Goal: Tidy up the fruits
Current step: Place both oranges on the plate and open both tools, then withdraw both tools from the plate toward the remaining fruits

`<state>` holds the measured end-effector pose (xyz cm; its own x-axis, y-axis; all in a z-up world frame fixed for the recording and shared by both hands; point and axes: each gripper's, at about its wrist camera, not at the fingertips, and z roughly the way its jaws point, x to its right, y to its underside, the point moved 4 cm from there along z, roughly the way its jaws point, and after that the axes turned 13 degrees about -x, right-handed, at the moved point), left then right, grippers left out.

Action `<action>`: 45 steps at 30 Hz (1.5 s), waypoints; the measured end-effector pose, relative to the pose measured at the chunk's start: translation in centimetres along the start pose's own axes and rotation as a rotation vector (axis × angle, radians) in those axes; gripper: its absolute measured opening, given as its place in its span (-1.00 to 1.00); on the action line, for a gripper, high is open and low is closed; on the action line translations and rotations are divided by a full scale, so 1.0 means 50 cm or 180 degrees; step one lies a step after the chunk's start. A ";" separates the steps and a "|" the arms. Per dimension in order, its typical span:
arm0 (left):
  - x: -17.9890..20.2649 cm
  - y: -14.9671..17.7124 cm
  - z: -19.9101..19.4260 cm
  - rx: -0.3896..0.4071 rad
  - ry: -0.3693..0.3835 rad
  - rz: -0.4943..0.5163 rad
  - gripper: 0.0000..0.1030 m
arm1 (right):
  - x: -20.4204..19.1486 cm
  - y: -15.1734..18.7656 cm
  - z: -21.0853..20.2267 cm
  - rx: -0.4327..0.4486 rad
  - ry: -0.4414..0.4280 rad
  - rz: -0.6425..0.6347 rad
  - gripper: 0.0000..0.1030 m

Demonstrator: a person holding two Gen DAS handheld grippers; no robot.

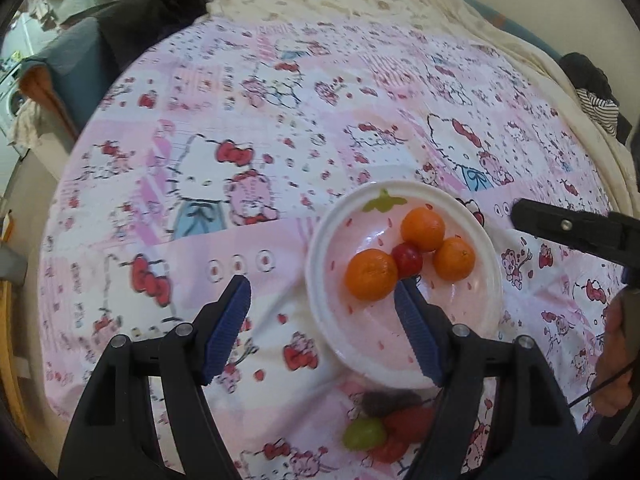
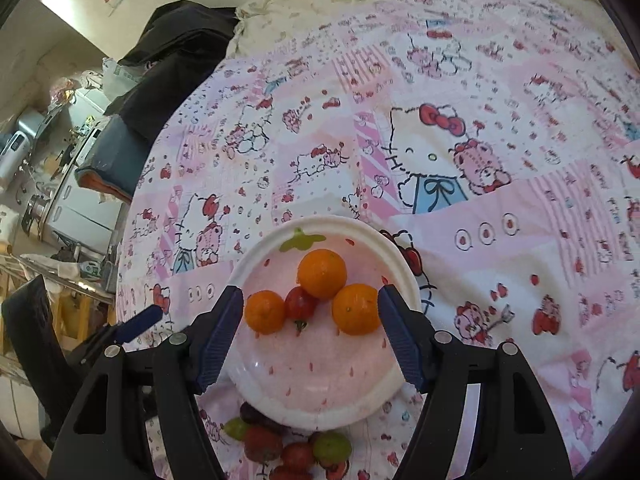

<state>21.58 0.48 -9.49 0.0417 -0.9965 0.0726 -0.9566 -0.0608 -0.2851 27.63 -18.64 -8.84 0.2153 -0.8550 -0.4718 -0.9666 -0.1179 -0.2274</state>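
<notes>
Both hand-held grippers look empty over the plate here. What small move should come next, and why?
Probably lower the right hand-held gripper, open and empty, toward the loose pile of small fruits on the cloth at the near rim of the plate. The plate already holds three oranges and one small red fruit, while the pile is still unsorted. The left hand-held gripper is also open.
</notes>
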 end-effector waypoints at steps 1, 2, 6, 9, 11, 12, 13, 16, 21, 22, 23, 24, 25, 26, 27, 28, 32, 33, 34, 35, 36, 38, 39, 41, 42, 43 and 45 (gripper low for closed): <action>-0.004 0.003 -0.006 0.0011 -0.0014 -0.0018 0.39 | -0.001 0.004 -0.006 0.0014 0.0009 -0.0009 0.40; -0.008 0.006 -0.010 0.0019 -0.0019 -0.0038 0.39 | -0.001 0.014 -0.015 0.0036 0.0037 -0.0014 0.40; -0.023 0.023 -0.035 0.0033 0.0013 -0.0137 0.39 | -0.004 0.042 -0.038 0.0088 0.0084 -0.0029 0.41; -0.030 0.037 -0.056 0.0075 0.0039 -0.0190 0.39 | -0.008 0.067 -0.055 0.0130 0.0119 -0.0035 0.40; -0.033 0.047 -0.067 0.0096 0.0044 -0.0206 0.39 | -0.010 0.082 -0.066 0.0153 0.0130 -0.0015 0.41; -0.033 0.052 -0.073 0.0107 0.0051 -0.0214 0.39 | -0.011 0.089 -0.072 0.0162 0.0127 -0.0010 0.40; -0.034 0.059 -0.080 0.0119 0.0059 -0.0220 0.39 | -0.012 0.096 -0.077 0.0175 0.0127 -0.0011 0.40; -0.033 0.085 -0.097 0.0158 0.0056 -0.0214 0.39 | -0.017 0.121 -0.094 0.0230 0.0173 -0.0026 0.40; -0.028 0.124 -0.121 0.0176 0.0122 -0.0249 0.39 | -0.014 0.166 -0.105 0.0198 0.0156 0.0041 0.40; -0.027 0.133 -0.126 0.0190 0.0128 -0.0252 0.39 | -0.013 0.174 -0.106 0.0191 0.0154 0.0047 0.40; -0.026 0.138 -0.130 0.0202 0.0125 -0.0251 0.39 | -0.014 0.185 -0.108 0.0184 0.0152 0.0050 0.40; -0.025 0.145 -0.135 0.0220 0.0113 -0.0243 0.39 | -0.014 0.194 -0.110 0.0182 0.0159 0.0048 0.40; -0.024 0.152 -0.140 0.0237 0.0098 -0.0232 0.39 | -0.013 0.202 -0.112 0.0181 0.0171 0.0050 0.40; -0.024 0.159 -0.144 0.0251 0.0089 -0.0223 0.39 | -0.012 0.212 -0.113 0.0179 0.0180 0.0059 0.40; -0.024 0.163 -0.147 0.0258 0.0087 -0.0223 0.39 | -0.011 0.220 -0.115 0.0178 0.0178 0.0075 0.40; -0.025 0.171 -0.151 0.0270 0.0086 -0.0229 0.39 | -0.011 0.225 -0.116 0.0178 0.0170 0.0088 0.41; -0.034 0.193 -0.155 0.0251 0.0105 -0.0289 0.39 | -0.006 0.259 -0.121 0.0172 0.0172 0.0153 0.40; -0.038 0.199 -0.154 0.0235 0.0117 -0.0315 0.39 | -0.005 0.264 -0.120 0.0166 0.0176 0.0163 0.40; -0.039 0.204 -0.152 0.0221 0.0119 -0.0328 0.39 | -0.002 0.270 -0.119 0.0150 0.0177 0.0181 0.40; -0.040 0.208 -0.151 0.0210 0.0117 -0.0333 0.39 | 0.002 0.279 -0.115 0.0120 0.0181 0.0211 0.40; -0.041 0.213 -0.149 0.0197 0.0102 -0.0335 0.39 | 0.006 0.284 -0.113 0.0101 0.0181 0.0239 0.41; -0.041 0.221 -0.144 0.0178 0.0075 -0.0344 0.39 | 0.015 0.295 -0.108 0.0063 0.0168 0.0310 0.40; -0.040 0.225 -0.142 0.0172 0.0072 -0.0340 0.39 | 0.021 0.298 -0.105 0.0046 0.0154 0.0355 0.40; -0.039 0.231 -0.134 0.0154 0.0032 -0.0331 0.39 | 0.030 0.305 -0.099 0.0001 0.0139 0.0434 0.40; -0.039 0.235 -0.128 0.0127 -0.0008 -0.0332 0.39 | 0.036 0.307 -0.095 -0.0023 0.0141 0.0481 0.40; -0.038 0.237 -0.120 0.0092 -0.0023 -0.0338 0.39 | 0.039 0.307 -0.092 -0.0039 0.0155 0.0505 0.40; -0.037 0.241 -0.106 0.0038 -0.0034 -0.0352 0.39 | 0.048 0.306 -0.086 -0.0071 0.0128 0.0594 0.40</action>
<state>8.44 1.91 -8.00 0.1500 -0.9842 0.0942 -0.9424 -0.1711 -0.2873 12.75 -24.69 -9.77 0.0267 -0.8825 -0.4696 -0.9922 0.0338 -0.1201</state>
